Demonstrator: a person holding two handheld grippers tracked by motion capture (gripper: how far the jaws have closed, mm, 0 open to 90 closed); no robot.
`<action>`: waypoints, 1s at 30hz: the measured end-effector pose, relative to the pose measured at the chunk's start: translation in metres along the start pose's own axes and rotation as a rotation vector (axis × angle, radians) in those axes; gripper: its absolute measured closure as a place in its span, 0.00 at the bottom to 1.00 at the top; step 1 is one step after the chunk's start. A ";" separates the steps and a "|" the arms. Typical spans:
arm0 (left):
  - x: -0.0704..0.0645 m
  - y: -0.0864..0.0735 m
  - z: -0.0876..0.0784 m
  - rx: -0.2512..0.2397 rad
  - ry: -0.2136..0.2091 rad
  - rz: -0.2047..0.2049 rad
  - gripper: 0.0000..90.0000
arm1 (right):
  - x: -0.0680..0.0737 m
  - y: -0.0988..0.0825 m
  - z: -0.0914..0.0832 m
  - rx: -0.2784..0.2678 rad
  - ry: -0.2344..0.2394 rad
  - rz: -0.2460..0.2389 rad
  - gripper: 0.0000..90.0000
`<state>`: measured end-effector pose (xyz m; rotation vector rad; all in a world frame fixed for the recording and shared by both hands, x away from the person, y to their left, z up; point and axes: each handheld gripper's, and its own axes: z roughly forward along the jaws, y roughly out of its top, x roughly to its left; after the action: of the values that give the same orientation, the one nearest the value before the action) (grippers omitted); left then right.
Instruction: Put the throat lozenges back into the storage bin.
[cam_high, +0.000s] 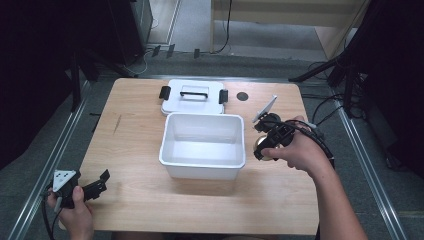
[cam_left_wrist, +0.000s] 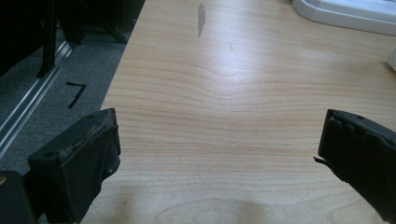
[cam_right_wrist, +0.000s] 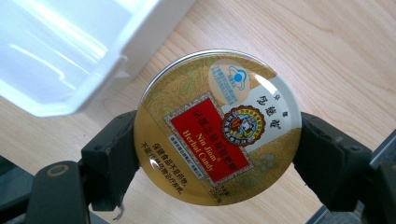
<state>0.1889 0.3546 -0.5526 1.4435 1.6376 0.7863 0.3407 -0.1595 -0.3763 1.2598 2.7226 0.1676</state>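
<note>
Near edge, about 7 o'clock: left hand-held gripper (cam_high: 102, 181), jaws spread and holding nothing, low over bare tabletop (cam_high: 135, 150). At about 3 o'clock, right hand-held gripper (cam_right_wrist: 217, 154) pinches the round gold candy tin (cam_right_wrist: 217, 128) by its rim just right of the open white bin (cam_high: 202, 145); pickup judged done, placing in the bin left. At about 12 o'clock the bin's lid (cam_high: 192, 96) lies flat, touching the far wall; the bin's mouth stands unobstructed, its right rim the edge to clear.

Wooden table (cam_high: 135, 150) bears white tub (cam_high: 202, 172), lid (cam_high: 175, 105).

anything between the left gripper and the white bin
No, just bare wooden table between the left gripper and the white bin, by the high view.
</note>
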 end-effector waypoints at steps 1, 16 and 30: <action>0.000 0.000 0.000 0.000 0.000 -0.001 0.00 | 0.001 0.001 -0.001 -0.005 0.001 -0.007 0.23; 0.000 0.000 0.000 0.002 0.000 -0.001 0.00 | 0.022 0.020 -0.017 -0.018 -0.015 -0.089 0.23; 0.000 0.000 0.001 0.003 -0.006 -0.005 0.00 | 0.043 0.040 -0.019 -0.023 -0.012 -0.148 0.23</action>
<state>0.1895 0.3548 -0.5526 1.4425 1.6377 0.7761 0.3401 -0.1021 -0.3548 1.0449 2.7813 0.1749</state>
